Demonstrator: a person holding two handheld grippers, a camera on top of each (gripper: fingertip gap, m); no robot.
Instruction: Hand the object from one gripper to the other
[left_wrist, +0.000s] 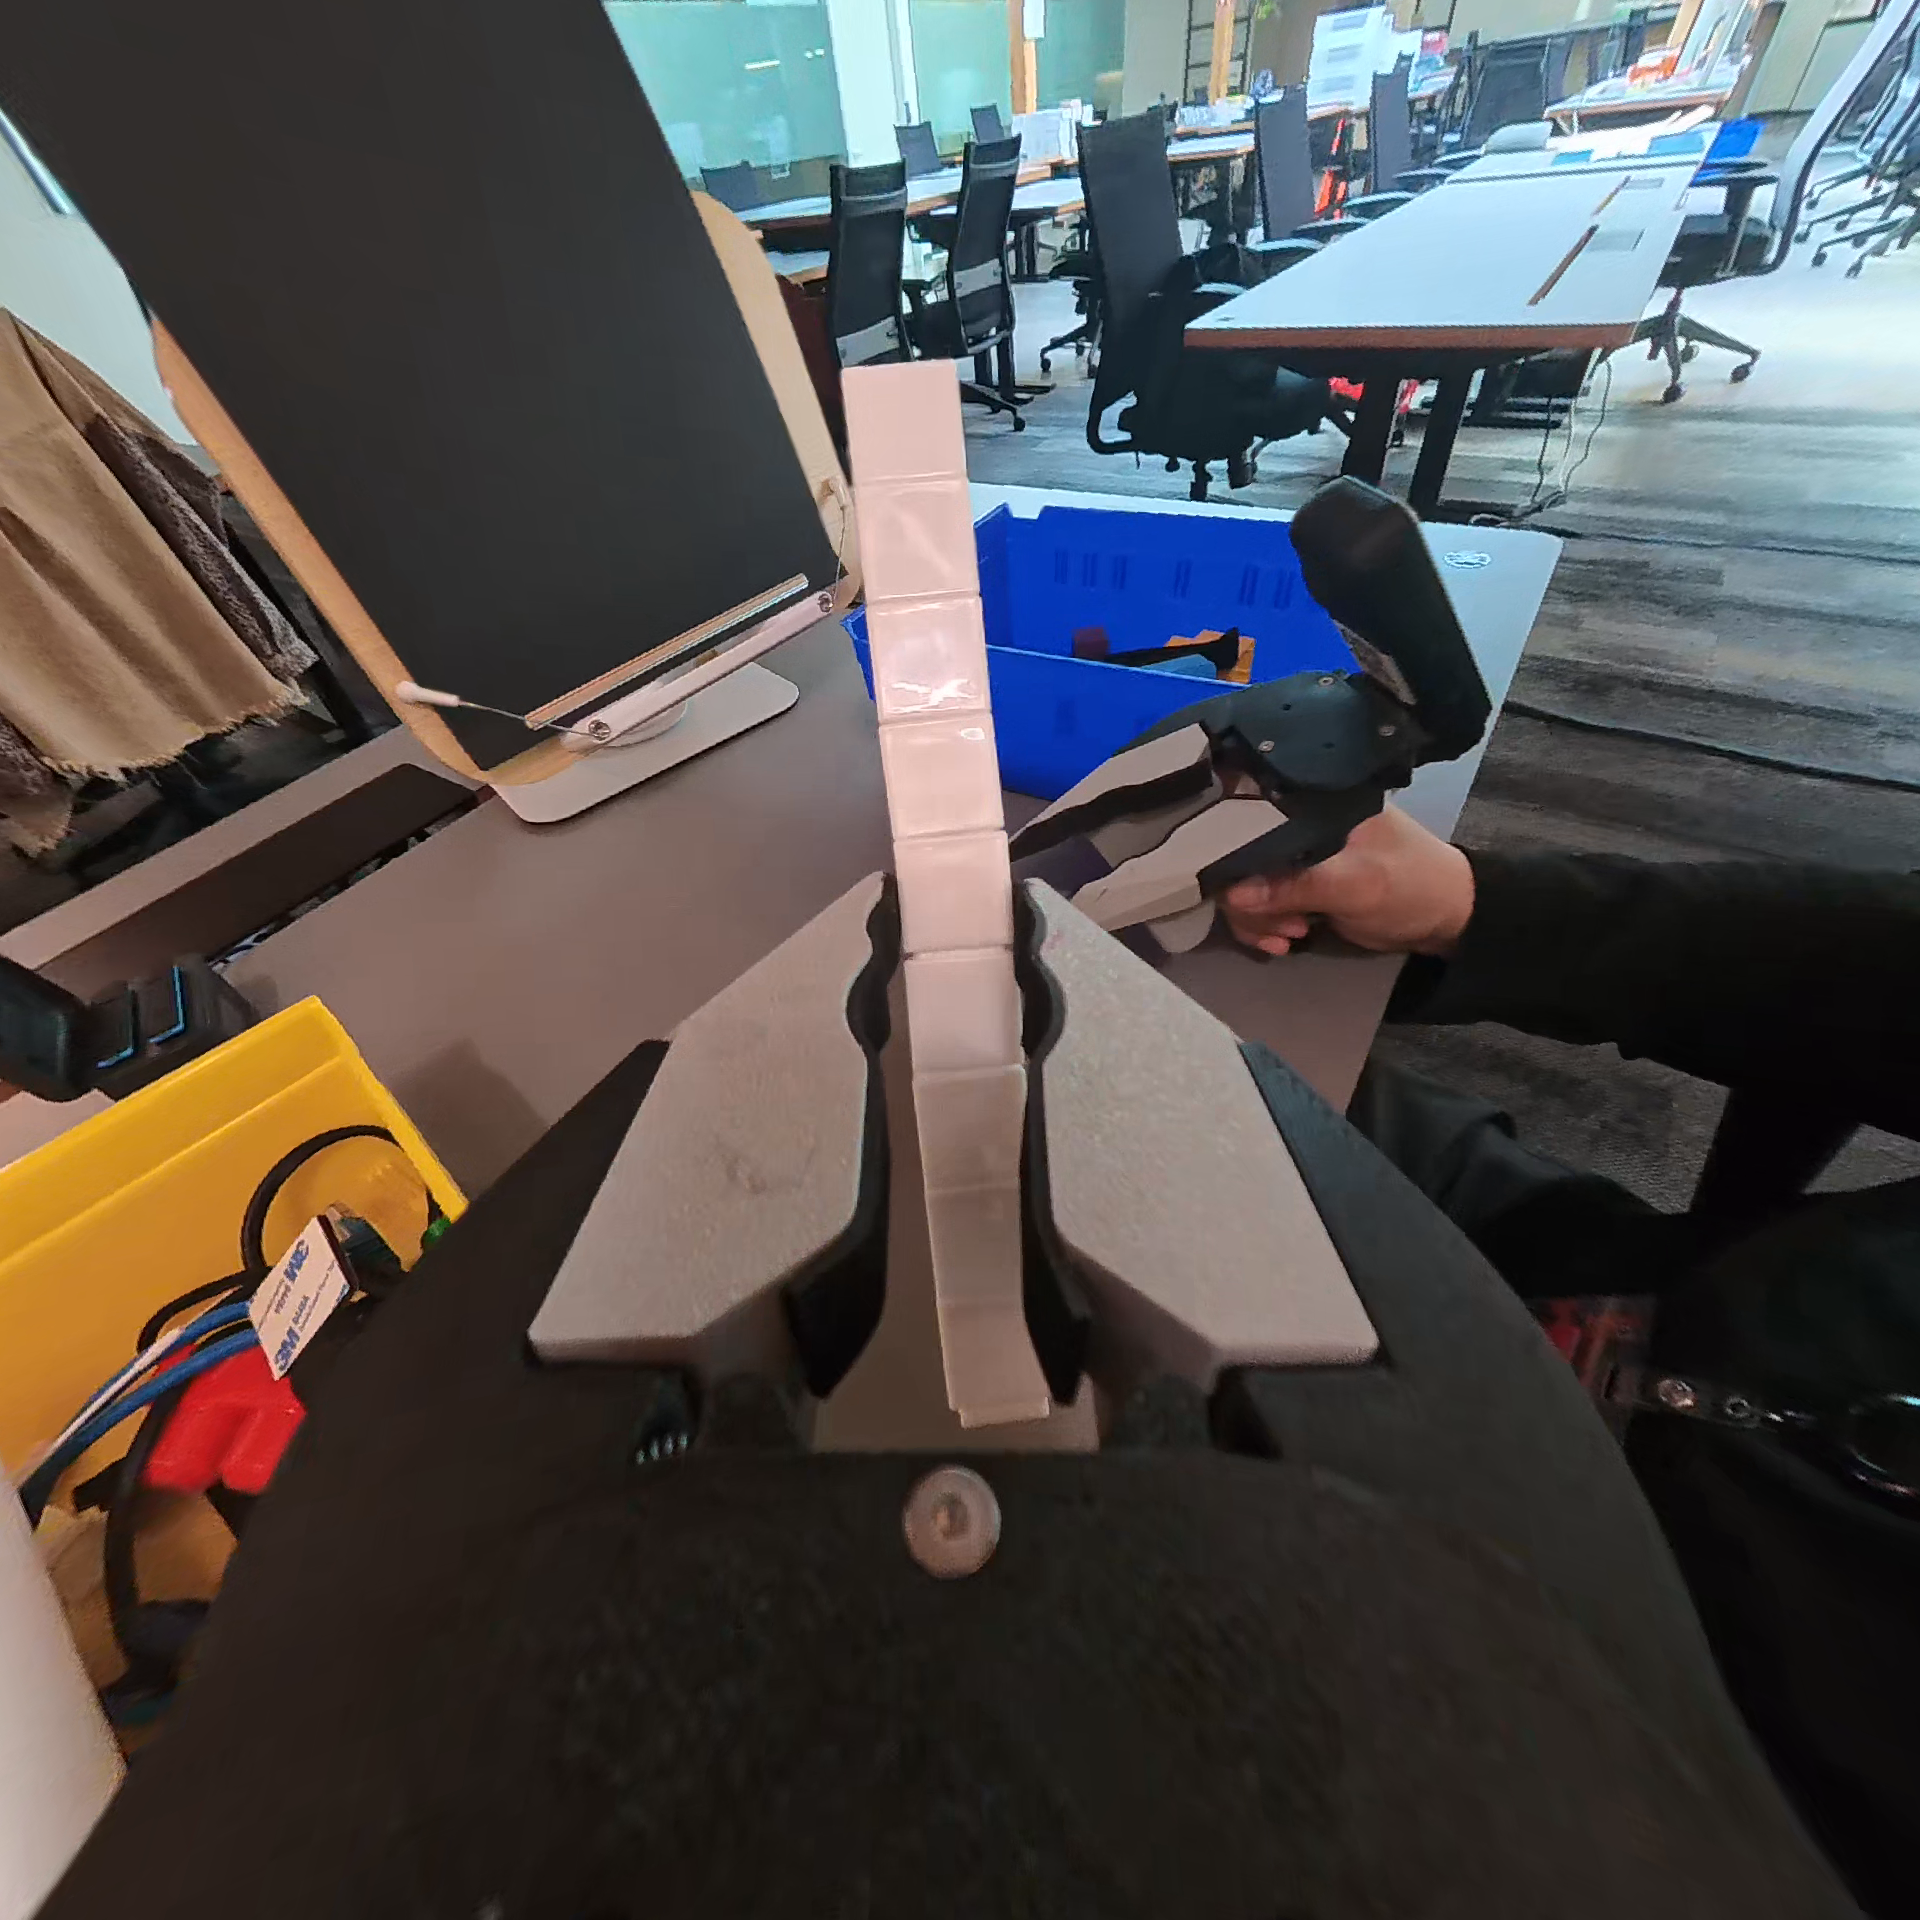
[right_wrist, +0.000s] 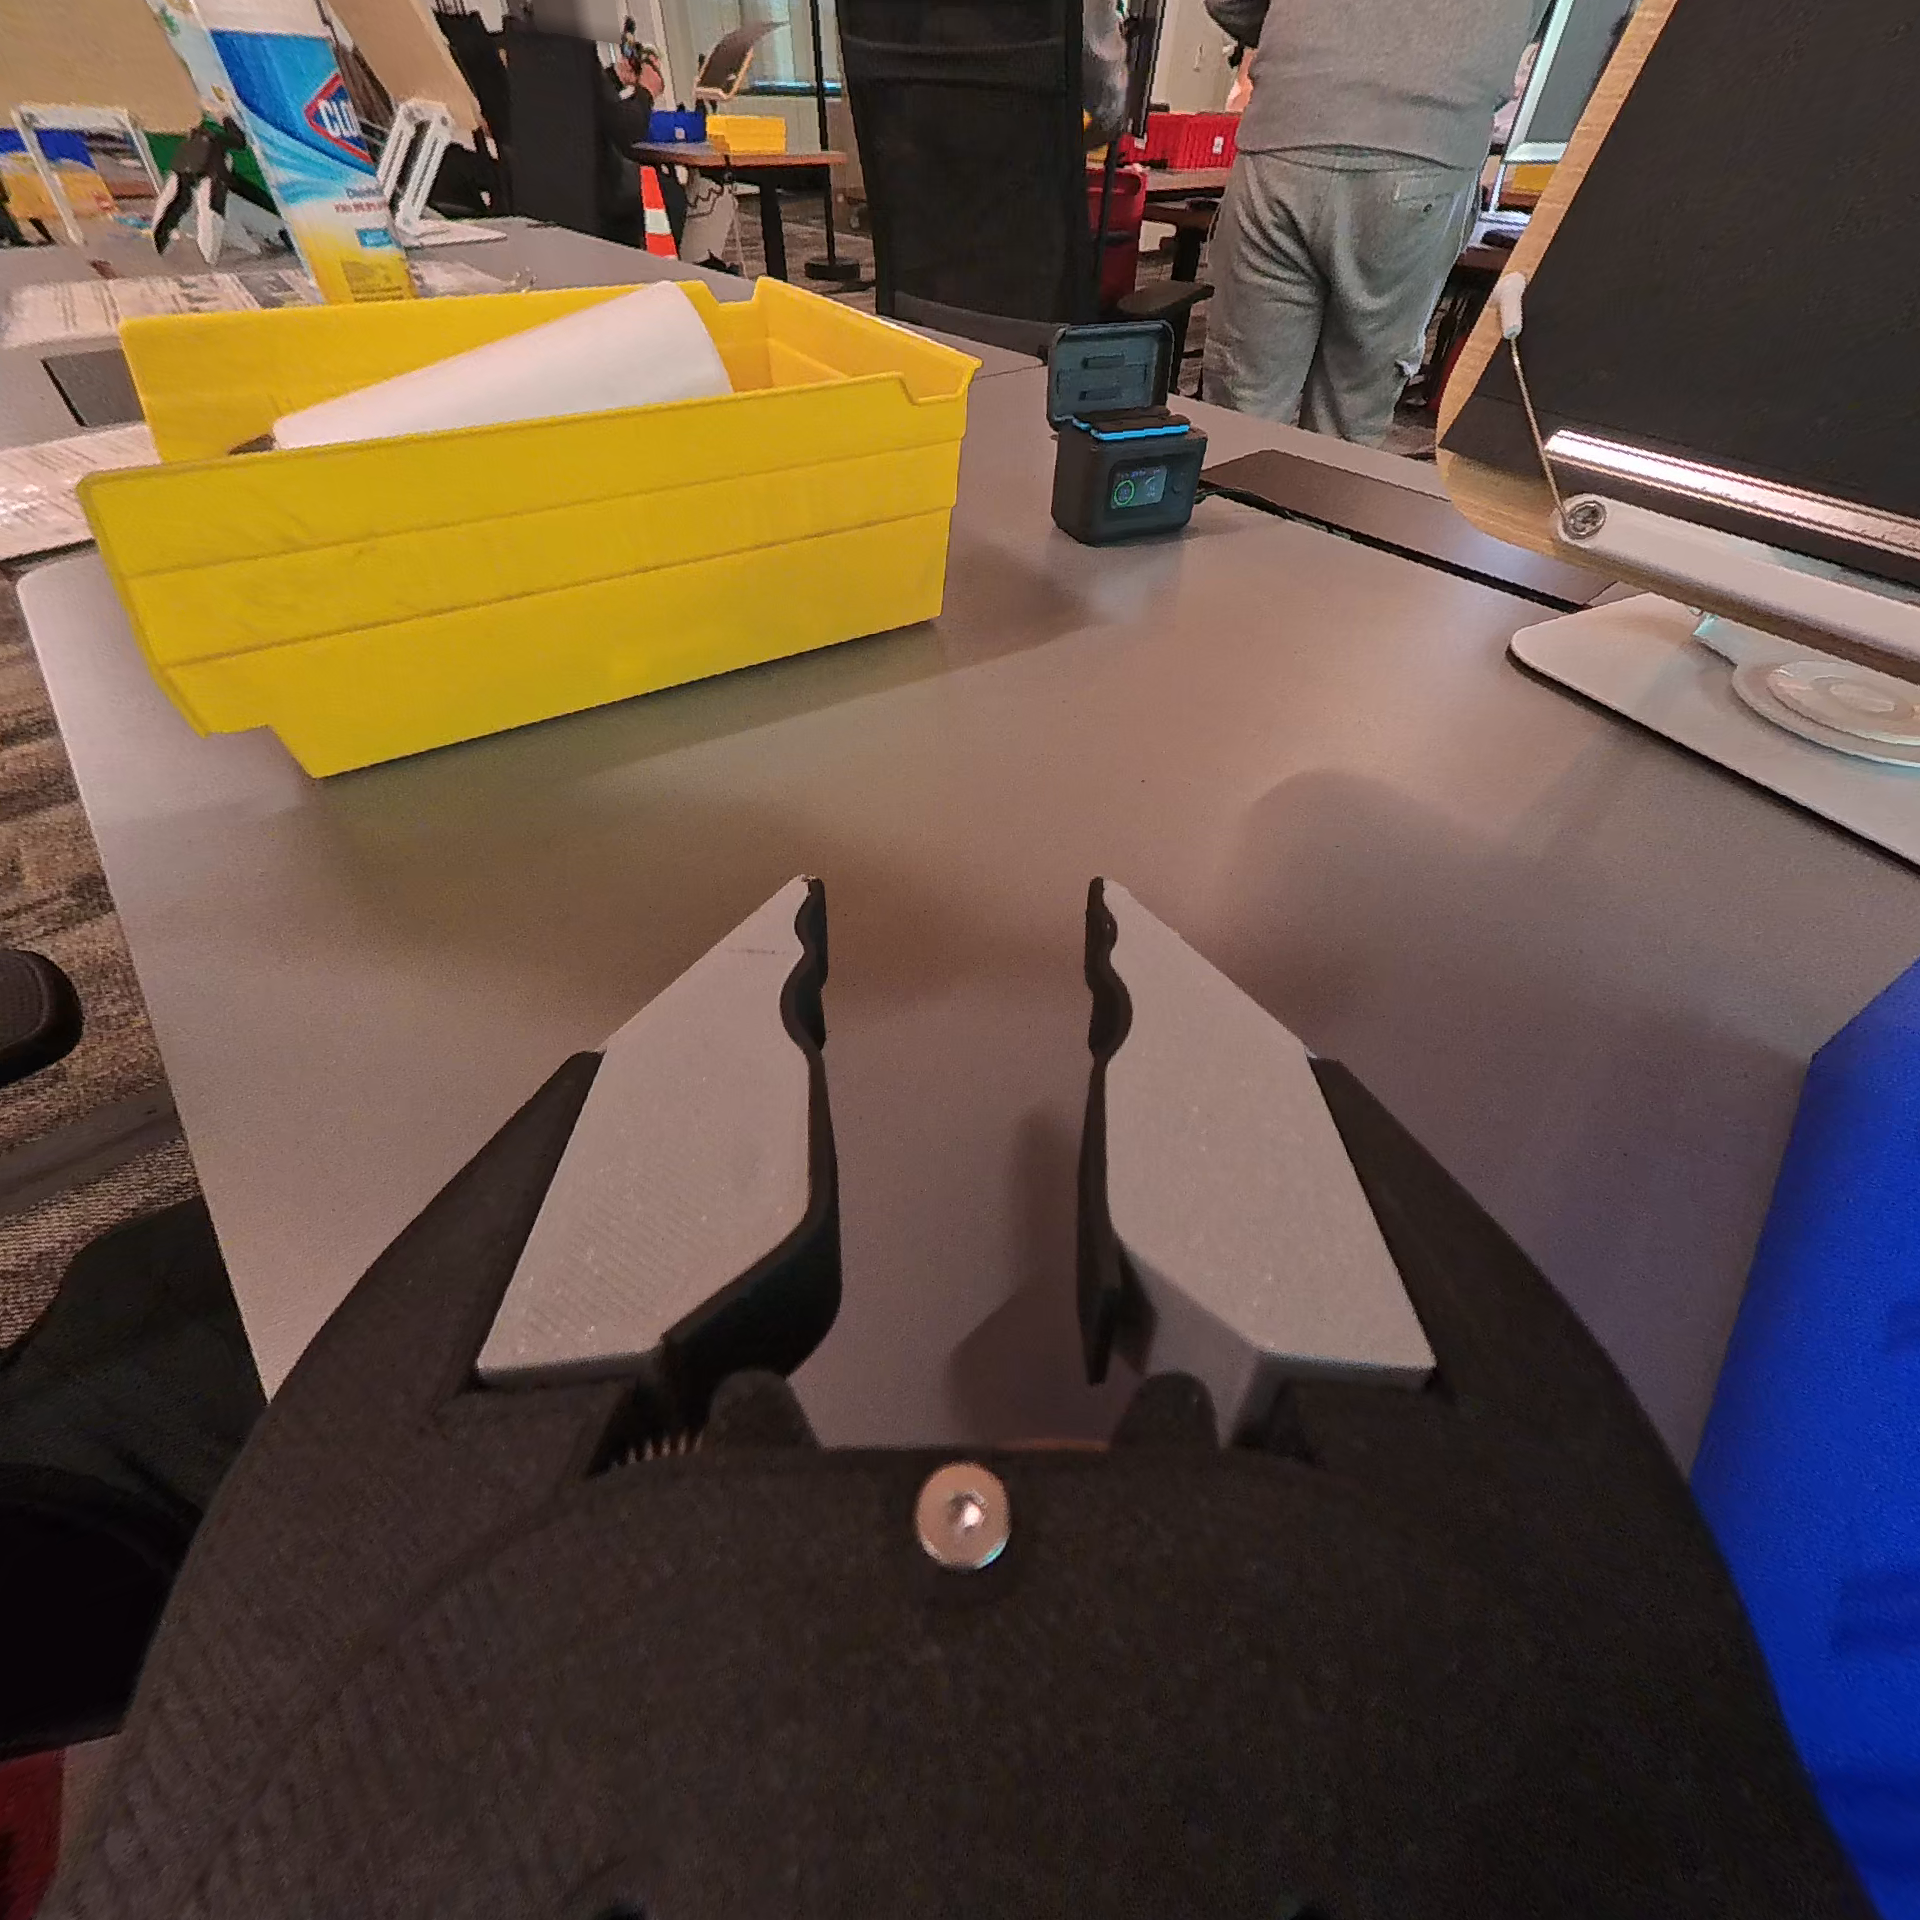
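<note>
Nearest my left camera, the left tongs (left_wrist: 956, 914) are clamped on a white segmented strip (left_wrist: 935, 665), pinched between the two grey fingers (left_wrist: 748, 1122). Its long axis runs along the fingers: the near end sits deep by the tongs' base, and the far end rises well past the tips, pointing up and away with a slight lean to the left. It is carried above the counter (left_wrist: 582, 935), touching nothing else that I can see.

On my right camera, the right tongs (right_wrist: 956, 914) stand apart with nothing between them, hovering low over the bare grey counter. From the left camera I see them off to the right of the strip, gripped by a hand (left_wrist: 1351, 894) in a dark sleeve, clear of the strip.

On the counter sit a yellow bin (right_wrist: 540, 582) holding a white roll (right_wrist: 520, 374), a blue bin (left_wrist: 1132, 644), a small dark charger case (right_wrist: 1122, 457) and a monitor on a silver stand (left_wrist: 644, 727). Beyond is an open office with long desks and black chairs (left_wrist: 1164, 312).
</note>
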